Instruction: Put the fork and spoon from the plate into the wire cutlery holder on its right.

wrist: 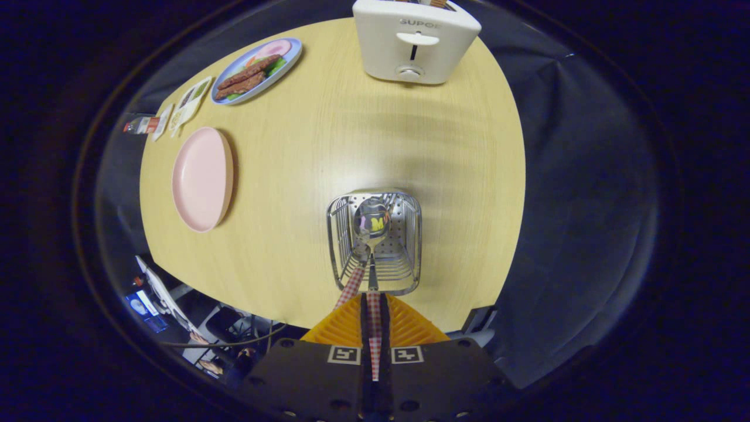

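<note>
Orange ribbed fingers [404, 325] of the hand-held gripper [374, 328] are clenched on the red-and-white checked handle of a shiny metal spoon [371, 225], which runs straight ahead between them. Its bowl hangs over the open top of the silver wire cutlery holder [410, 246], just beyond the fingertips. A second red-checked handle, seemingly of the fork [351, 284], leans out of the holder's near left corner, just beside the spoon's stem; its head cannot be made out. That holder stands on the pale wooden table [328, 146]. Well to its left lies an empty round pink plate [202, 179]. Farther off sit a blue plate of food [258, 70] and a white toaster [415, 40].
</note>
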`<state>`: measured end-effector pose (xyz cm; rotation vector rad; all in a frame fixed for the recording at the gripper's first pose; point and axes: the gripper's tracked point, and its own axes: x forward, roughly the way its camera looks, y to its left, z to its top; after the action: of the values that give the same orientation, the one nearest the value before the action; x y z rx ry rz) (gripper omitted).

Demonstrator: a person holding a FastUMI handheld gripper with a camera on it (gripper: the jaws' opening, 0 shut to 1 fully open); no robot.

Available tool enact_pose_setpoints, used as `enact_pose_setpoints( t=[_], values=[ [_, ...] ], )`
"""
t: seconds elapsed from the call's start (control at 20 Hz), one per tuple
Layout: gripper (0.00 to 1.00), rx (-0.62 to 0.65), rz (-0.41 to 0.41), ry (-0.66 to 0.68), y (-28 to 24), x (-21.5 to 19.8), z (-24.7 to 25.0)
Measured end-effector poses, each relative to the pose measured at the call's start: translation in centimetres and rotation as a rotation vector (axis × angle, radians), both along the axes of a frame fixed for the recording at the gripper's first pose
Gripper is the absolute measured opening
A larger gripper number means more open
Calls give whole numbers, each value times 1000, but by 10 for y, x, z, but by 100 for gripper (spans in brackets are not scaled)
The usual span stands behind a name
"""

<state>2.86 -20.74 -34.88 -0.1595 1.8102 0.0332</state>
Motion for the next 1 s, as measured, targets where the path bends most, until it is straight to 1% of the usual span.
enact_pose_setpoints(
  t=[0.05,0.25,0.35,0.45,0.55,0.85,1.0],
  values=[
    [8,-5,7,6,-1,0,-1],
    [8,-10,-8,19,-3,4,-6],
    [7,0,-15,-5,-2,10,-7],
    [11,6,-27,-18,1,10,-7],
    [11,0,-48,-38,1,12,-7],
    [10,-5,-100,-189,7,28,4],
    [11,-2,-108,-287,17,36,11]
  ],
)
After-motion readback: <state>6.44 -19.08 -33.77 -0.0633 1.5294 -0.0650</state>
